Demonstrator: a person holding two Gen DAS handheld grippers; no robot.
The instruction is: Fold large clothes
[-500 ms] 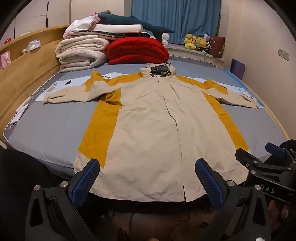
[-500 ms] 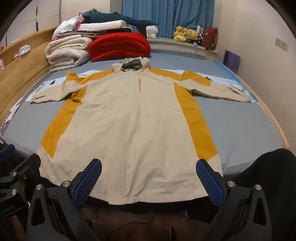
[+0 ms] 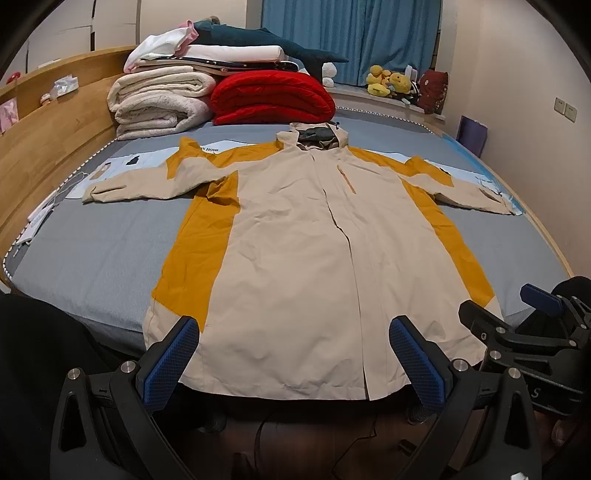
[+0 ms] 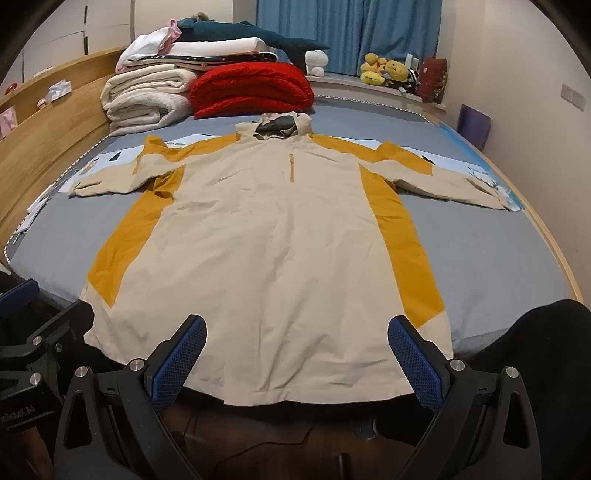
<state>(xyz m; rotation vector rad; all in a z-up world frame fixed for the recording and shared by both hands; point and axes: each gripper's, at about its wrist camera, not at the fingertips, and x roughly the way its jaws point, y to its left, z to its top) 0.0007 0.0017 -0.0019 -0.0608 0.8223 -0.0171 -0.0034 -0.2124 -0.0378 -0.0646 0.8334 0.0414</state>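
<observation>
Leaving grey sheet (image 3: 92,251) free both sides of jacket (image 3: 295,258); blocking far end: folded blankets (image 3: 159,103) and red quilt (image 3: 273,96).

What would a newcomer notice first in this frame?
A beige and mustard hooded jacket lies spread flat, sleeves out, across the grey bed. Behind its hood sits a folded red quilt beside stacked cream blankets.

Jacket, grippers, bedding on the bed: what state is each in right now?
jacket: unfolded, flat, front up, sleeves spread, hem over the bed's near edge
left gripper: open, holding nothing
right gripper: open, holding nothing
red quilt: folded
white blankets: folded, stacked
blue curtain: drawn
</observation>
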